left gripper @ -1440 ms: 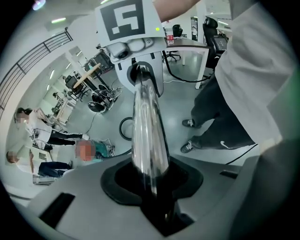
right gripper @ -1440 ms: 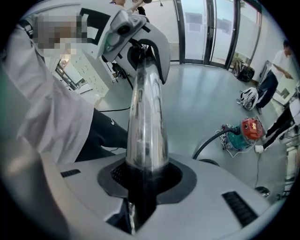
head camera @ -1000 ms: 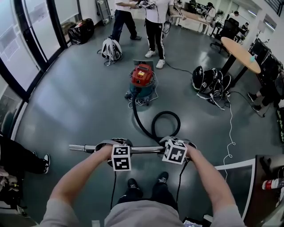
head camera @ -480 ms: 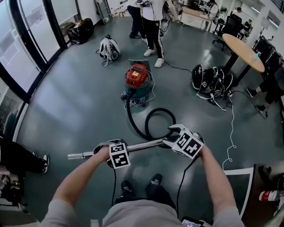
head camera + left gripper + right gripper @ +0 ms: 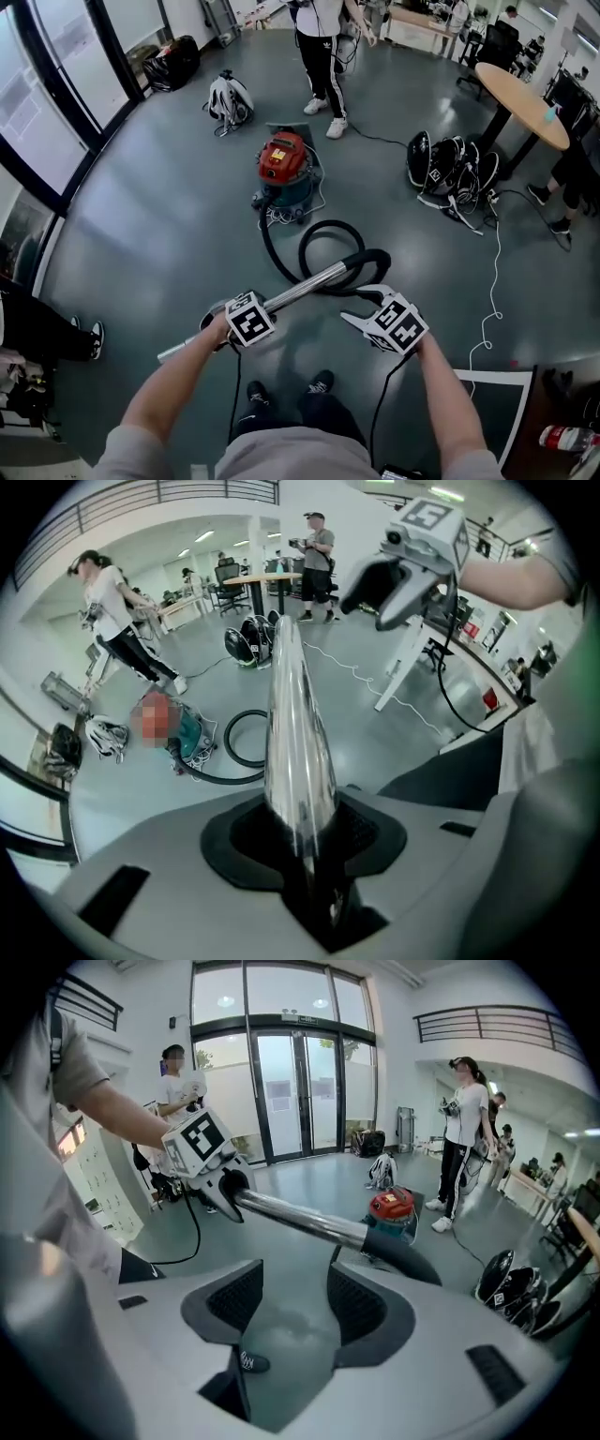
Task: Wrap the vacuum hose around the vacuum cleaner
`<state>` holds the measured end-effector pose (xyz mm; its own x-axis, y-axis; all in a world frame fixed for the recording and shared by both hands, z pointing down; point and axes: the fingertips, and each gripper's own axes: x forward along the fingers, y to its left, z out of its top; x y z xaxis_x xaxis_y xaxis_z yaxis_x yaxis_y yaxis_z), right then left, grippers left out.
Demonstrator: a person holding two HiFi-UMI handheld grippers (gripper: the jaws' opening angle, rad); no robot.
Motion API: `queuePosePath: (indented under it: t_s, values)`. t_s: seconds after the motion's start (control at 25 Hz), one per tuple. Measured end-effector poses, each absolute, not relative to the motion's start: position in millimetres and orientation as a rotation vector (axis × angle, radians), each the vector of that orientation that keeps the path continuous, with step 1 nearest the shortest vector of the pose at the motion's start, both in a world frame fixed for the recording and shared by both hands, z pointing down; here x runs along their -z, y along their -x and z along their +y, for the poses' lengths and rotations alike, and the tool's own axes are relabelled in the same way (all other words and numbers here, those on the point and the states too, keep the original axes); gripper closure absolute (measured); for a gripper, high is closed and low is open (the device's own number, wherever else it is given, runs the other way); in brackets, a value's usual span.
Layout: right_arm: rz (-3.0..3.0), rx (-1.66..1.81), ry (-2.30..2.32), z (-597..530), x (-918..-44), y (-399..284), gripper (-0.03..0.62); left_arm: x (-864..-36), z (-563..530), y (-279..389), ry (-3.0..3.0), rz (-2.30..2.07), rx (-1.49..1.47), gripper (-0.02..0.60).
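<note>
step: pre-wrap, hose (image 5: 328, 246) loose by vacuum cleaner (image 5: 286, 169) | left gripper (image 5: 302, 841) clamps wand (image 5: 295, 724) | right gripper (image 5: 292, 1312) jaws just opening, empty | next: prob grab hose, start looping

Bright, even light for you, daylight through glass doors (image 5: 300, 1082), glare streaking the vacuum wand (image 5: 298, 752), fisheye-bent edges

A glossy grey-green floor (image 5: 141, 216) fills the frame, reflecting soft overhead light. Tall dark-framed glass windows (image 5: 61, 89) run down the left edge. A round light-wood table on a black pedestal (image 5: 521, 91) stands at upper right.
</note>
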<state>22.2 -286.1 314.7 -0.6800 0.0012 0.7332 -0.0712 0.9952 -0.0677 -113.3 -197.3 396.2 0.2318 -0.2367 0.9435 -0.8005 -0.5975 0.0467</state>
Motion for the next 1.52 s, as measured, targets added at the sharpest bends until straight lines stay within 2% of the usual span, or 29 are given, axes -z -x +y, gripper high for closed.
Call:
queuePosePath:
  t_s: [0.6,1.04,1.52]
  values:
    - [-2.385,-0.440,-0.037,-273,-371,-2,0.370,-428,-266,107,-1.836,-1.197,-0.891,0.451]
    - [-2.320,-0.623,-0.172,-284,-460,10,0.370,-513,-337,107,-1.895,-1.205,-0.650,0.451]
    - [-2.310,-0.882,-0.279,-302,-574,70,0.370,-600,-430,111,-1.923,-1.177,-0.434,0.451]
